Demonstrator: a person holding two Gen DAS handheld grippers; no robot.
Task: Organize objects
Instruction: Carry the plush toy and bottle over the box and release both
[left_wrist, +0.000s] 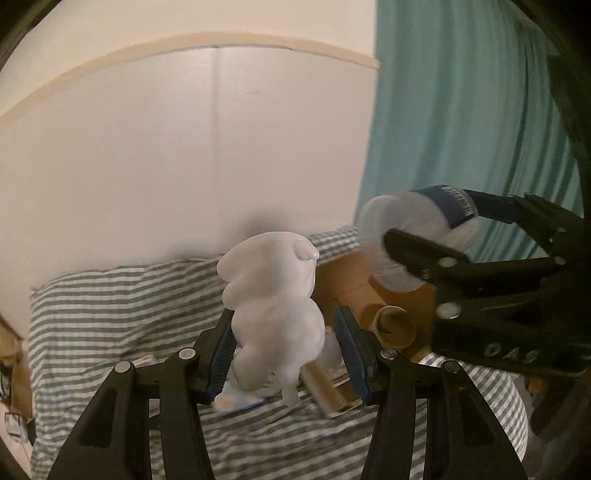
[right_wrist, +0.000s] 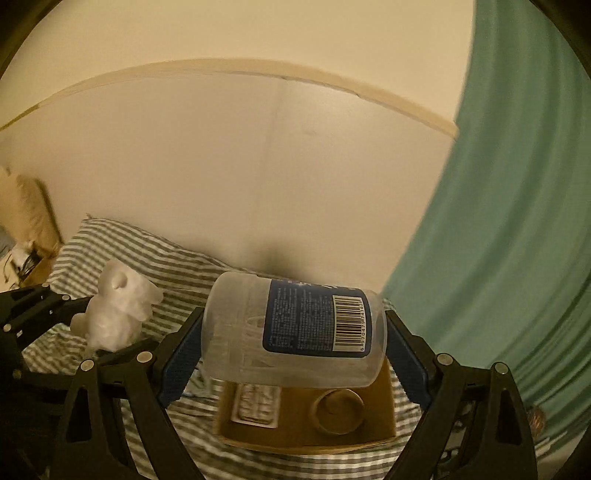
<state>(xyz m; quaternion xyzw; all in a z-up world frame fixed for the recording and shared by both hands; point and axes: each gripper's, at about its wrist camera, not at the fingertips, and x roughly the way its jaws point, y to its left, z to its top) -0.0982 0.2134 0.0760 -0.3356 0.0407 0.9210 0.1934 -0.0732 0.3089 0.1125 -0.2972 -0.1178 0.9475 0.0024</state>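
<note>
Clear plastic bottle, long axis crosswise between the pads, gripped by the right tool and held in the air directly above the cardboard box. White figurine, upright, clamped in the left tool, lies left of the box over the striped bed. The box holds a blister pack and a brown round lidded container. The right tool is judged nearer the box.

Matt white figurine, clear glossy plastic bottle, striped cloth bedsheet
</note>
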